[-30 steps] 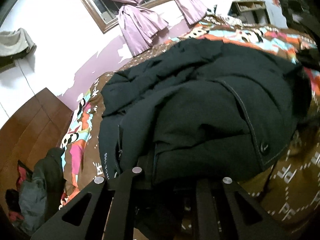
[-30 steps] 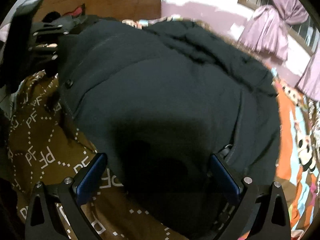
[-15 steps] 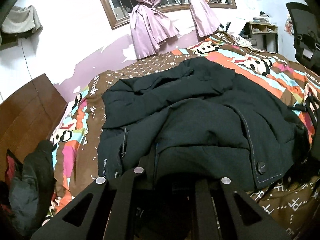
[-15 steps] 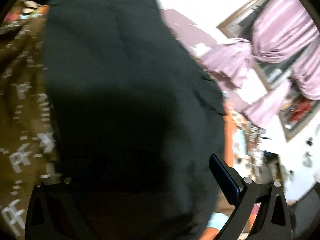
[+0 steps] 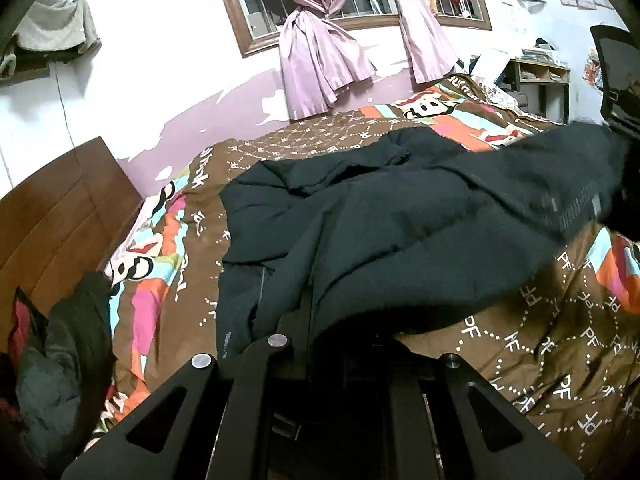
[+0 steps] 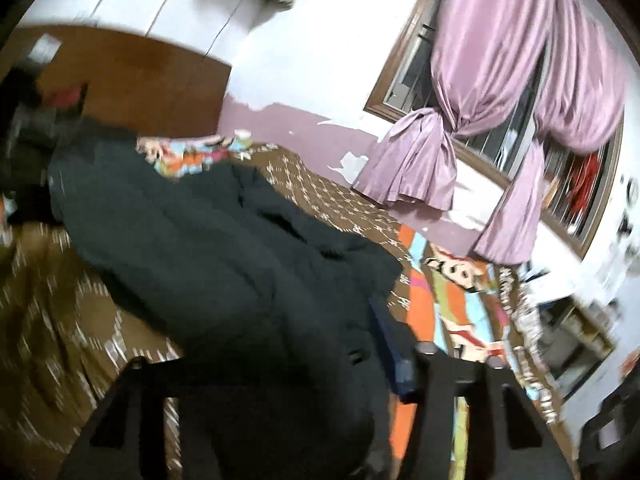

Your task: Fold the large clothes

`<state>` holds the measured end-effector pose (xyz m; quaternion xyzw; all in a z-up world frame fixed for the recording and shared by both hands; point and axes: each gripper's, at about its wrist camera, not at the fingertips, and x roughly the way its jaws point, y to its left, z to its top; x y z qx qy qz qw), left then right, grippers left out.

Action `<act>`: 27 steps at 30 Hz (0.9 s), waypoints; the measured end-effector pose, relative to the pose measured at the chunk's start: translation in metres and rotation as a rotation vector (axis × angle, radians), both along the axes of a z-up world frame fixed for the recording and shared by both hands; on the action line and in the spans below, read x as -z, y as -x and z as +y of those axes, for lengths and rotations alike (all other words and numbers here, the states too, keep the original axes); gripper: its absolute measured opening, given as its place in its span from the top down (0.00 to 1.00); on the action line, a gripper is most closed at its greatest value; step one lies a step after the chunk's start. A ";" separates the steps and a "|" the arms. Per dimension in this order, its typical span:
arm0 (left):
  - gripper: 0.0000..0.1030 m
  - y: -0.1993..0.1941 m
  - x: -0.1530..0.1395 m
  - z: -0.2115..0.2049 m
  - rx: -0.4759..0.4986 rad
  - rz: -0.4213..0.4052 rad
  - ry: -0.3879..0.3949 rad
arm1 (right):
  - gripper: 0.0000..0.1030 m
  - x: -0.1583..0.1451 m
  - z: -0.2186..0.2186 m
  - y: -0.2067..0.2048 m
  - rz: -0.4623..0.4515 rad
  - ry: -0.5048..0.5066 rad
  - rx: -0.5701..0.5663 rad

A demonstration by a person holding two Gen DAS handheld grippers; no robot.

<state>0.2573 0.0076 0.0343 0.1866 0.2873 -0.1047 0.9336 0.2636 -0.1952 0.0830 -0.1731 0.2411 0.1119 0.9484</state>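
Both hand-held grippers pinch the bulky black padded jacket (image 5: 400, 216): left hand-held gripper (image 5: 340, 364) nearly closed on its hem, right hand-held gripper (image 6: 280, 364) just narrowed, apparently gripping through blur. A thin bite could slip on the patterned brown bedspread (image 5: 560, 340).

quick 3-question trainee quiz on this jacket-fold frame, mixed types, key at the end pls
1. True or false: the black jacket lies on a bare wooden floor.
2. Which gripper is nipped shut on the jacket's hem at the bottom of its own view? A left gripper B neither
3. Fill in: the curtains at the window are ____ in colour.

Key: 1 false, it lies on the patterned bedspread. 2 A. 3 purple. The right gripper has just been closing, with jacket fabric between its jaws.
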 end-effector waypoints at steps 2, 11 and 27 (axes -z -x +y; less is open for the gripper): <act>0.91 0.000 -0.003 0.001 0.005 -0.004 -0.002 | 0.70 -0.014 0.001 -0.013 0.021 -0.040 0.000; 0.89 0.007 0.009 0.007 0.041 0.002 -0.023 | 0.80 -0.049 0.007 -0.049 0.099 -0.159 -0.014; 0.94 0.071 -0.024 0.013 -0.022 -0.239 -0.152 | 0.91 -0.033 0.001 0.064 -0.020 -0.017 -0.115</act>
